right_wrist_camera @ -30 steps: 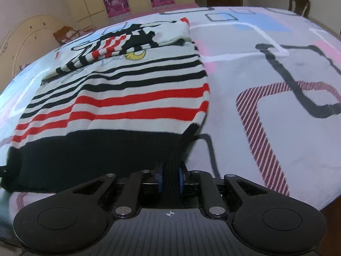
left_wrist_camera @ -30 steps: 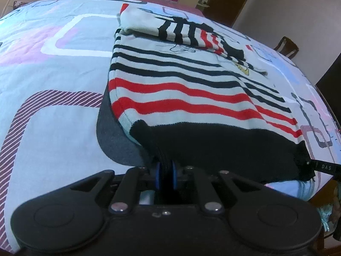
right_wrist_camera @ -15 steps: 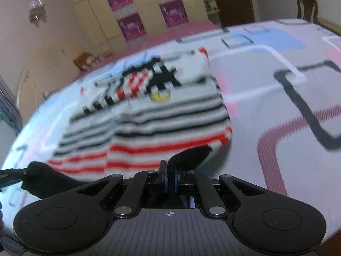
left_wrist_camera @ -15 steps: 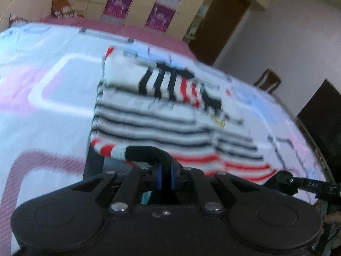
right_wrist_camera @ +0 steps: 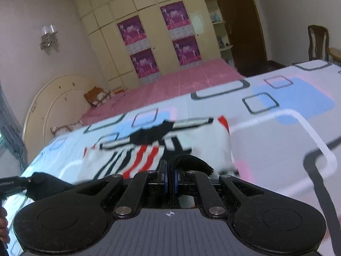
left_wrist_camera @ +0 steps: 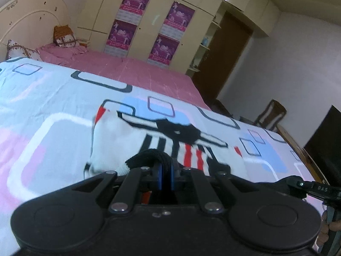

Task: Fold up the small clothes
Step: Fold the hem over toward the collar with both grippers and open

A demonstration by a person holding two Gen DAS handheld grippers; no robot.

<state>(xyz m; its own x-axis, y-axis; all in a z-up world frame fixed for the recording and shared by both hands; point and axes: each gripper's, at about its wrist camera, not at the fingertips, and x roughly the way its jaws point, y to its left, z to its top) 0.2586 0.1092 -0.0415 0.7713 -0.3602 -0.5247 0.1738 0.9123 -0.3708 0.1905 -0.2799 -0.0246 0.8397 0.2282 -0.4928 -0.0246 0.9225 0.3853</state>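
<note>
Left hand-held gripper: jaws clamped on the black hem of the striped sweater, blue pads pressed to the knit, hem corner bunched up over the fingertips.
Right hand-held gripper: same, jaws closed on the black hem at the sweater's other corner, a strip of black knit running down between the pads.
Striped sweater: white knit with black and red stripes, lying on the bed cover; hem edge lifted off the cover at both pinched corners, far part of the body flat on the cover, beyond both grippers.
Sleeves: folded in across the sweater's chest, black cuffs meeting near the middle.
Cross view: right gripper's tip shows at the sweater's right edge in the left wrist view; left gripper's tip holds a dark bunch of hem at the sweater's left edge in the right wrist view.
Bed cover: pale, with pink, blue and grey rounded squares; pink sheet beyond the sweater.
Wardrobe: cream doors with purple posters, behind the bed, far side from the sweater.
Image quality: sweater motion-blurred in both views.
</note>
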